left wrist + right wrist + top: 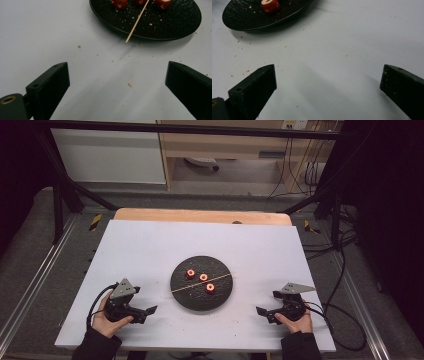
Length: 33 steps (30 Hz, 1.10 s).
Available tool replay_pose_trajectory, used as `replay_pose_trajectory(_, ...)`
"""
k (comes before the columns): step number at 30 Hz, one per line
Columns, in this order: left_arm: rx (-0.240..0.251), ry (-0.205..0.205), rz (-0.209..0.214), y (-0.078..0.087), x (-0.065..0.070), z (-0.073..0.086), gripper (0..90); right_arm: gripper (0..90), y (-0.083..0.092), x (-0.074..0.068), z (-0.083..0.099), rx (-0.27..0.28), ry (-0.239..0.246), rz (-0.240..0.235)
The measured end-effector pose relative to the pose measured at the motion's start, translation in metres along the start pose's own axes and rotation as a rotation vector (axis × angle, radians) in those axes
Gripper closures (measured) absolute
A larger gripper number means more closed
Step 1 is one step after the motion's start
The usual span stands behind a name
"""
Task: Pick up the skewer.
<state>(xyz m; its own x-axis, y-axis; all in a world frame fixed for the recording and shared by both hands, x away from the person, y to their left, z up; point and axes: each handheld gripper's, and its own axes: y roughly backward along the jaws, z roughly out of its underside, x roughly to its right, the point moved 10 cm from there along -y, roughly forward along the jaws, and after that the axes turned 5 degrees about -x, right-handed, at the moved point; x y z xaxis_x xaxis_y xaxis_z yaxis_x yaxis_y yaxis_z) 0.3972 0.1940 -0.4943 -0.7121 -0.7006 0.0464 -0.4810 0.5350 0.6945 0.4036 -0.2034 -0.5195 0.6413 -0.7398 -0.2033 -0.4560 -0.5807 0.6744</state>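
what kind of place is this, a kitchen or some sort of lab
Most likely a lab or recording setup, not a kitchen. The white table stands inside a black metal frame, cables trail across the grey floor, and a person holds a gripper in each hand beside a black plate of red pieces.

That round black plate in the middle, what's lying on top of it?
On the round black textured plate lie three small red pieces with pale centres and a thin wooden skewer laid across it, both ends overhanging the rim, plus scattered crumbs. Whatever sits beneath the plate is covered.

Three red pieces [190, 273], one skewer [202, 283], one plate [182, 292]
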Motion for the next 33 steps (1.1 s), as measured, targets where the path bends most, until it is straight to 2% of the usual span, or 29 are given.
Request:
replay_pose_trajectory(15,-0.005,-0.034,0.008,-0.008,0.013,-0.032,6.4,1.4,-0.001,0.0,0.0,0.002,0.004,0.0)
replay_pose_trajectory(24,-0.041,-0.063,0.015,-0.021,0.019,-0.047,7.6,1.5,-0.001,0.0,0.0,0.0,0.006,-0.001)
replay_pose_trajectory(33,-0.08,-0.09,0.03,-0.033,0.026,-0.055,9.2,1.5,-0.001,0.0,0.0,-0.002,0.004,-0.002)
